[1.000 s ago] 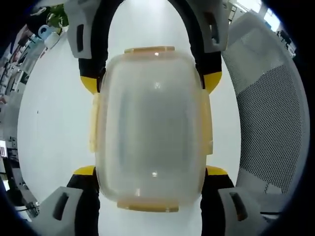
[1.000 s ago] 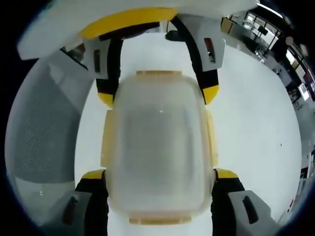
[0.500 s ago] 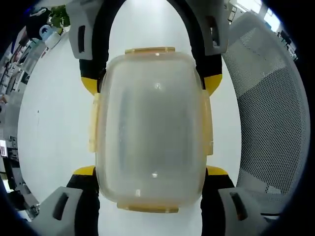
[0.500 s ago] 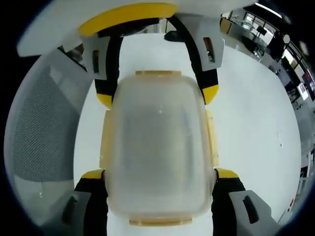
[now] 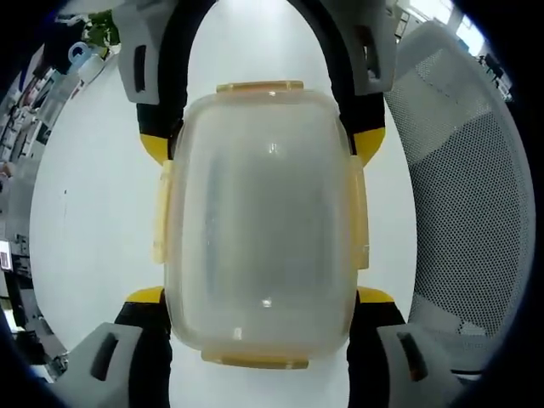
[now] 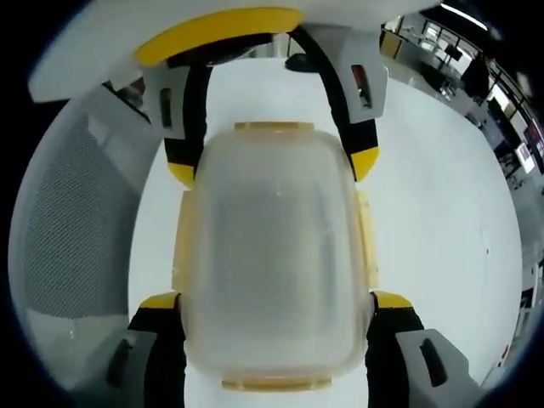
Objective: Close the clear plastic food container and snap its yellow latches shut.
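Nothing is shifting since a second ago: the container is staying where it was in both views, and both tongs are keeping their places around it.

In the left gripper view we are seeing the container (image 5: 262, 223) lying lid-down or lid-up, we cannot tell which, on the white table (image 5: 93, 187). Our left gripper (image 5: 262, 297) is straddling its 6 o'clock end, jaws spread wide, yellow tips just beside its two corners. The right gripper (image 5: 262, 146) is coming in from 12 o'clock, spread the same way around the far end. Yellow latches (image 5: 161, 212) are lying flat along all four sides. A grey mesh chair (image 5: 467, 212) is standing at 3 o'clock.

In the right gripper view we are seeing the container (image 6: 270, 255) again at centre, the right gripper (image 6: 274, 302) flanking its 6 o'clock end and the left gripper (image 6: 272, 166) its 12 o'clock end. Whether the tips are touching the walls, we cannot tell. The chair (image 6: 68, 221) is sitting at 9 o'clock.
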Demonstrator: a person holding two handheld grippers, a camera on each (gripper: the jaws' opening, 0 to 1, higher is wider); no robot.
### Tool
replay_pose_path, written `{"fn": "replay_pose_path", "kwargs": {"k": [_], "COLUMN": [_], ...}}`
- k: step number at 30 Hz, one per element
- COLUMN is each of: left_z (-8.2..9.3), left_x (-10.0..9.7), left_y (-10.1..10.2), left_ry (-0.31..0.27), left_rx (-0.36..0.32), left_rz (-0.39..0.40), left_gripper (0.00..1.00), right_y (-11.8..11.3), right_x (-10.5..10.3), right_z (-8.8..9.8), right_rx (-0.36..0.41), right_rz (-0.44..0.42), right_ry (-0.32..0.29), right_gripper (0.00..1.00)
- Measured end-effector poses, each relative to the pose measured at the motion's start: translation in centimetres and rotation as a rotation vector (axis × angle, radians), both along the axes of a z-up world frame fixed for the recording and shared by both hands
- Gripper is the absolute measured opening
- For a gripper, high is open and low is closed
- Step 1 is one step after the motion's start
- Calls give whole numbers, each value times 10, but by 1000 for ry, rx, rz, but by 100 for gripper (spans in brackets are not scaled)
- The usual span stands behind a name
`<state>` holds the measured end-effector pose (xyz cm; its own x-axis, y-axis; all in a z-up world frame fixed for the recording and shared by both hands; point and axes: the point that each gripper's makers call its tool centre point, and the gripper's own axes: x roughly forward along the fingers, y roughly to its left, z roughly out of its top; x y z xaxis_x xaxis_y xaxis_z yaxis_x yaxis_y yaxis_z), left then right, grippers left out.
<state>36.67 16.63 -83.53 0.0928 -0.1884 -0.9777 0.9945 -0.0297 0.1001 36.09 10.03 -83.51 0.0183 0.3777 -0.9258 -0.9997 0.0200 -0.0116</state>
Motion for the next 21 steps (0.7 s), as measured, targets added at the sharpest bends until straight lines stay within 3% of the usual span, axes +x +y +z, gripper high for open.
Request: {"fn": "replay_pose_path", "kwargs": {"k": [21], "left_z": [-1], "left_x": [13], "left_y": [0], "left_ry": [-5], "left_rx": [0], "left_rz": [11], "left_gripper": [87], "right_y": [0], "right_x": [13], "right_z": [0], "right_rx": [2], "right_rz": [4], "right_ry": [-4], "right_gripper": [89]}}
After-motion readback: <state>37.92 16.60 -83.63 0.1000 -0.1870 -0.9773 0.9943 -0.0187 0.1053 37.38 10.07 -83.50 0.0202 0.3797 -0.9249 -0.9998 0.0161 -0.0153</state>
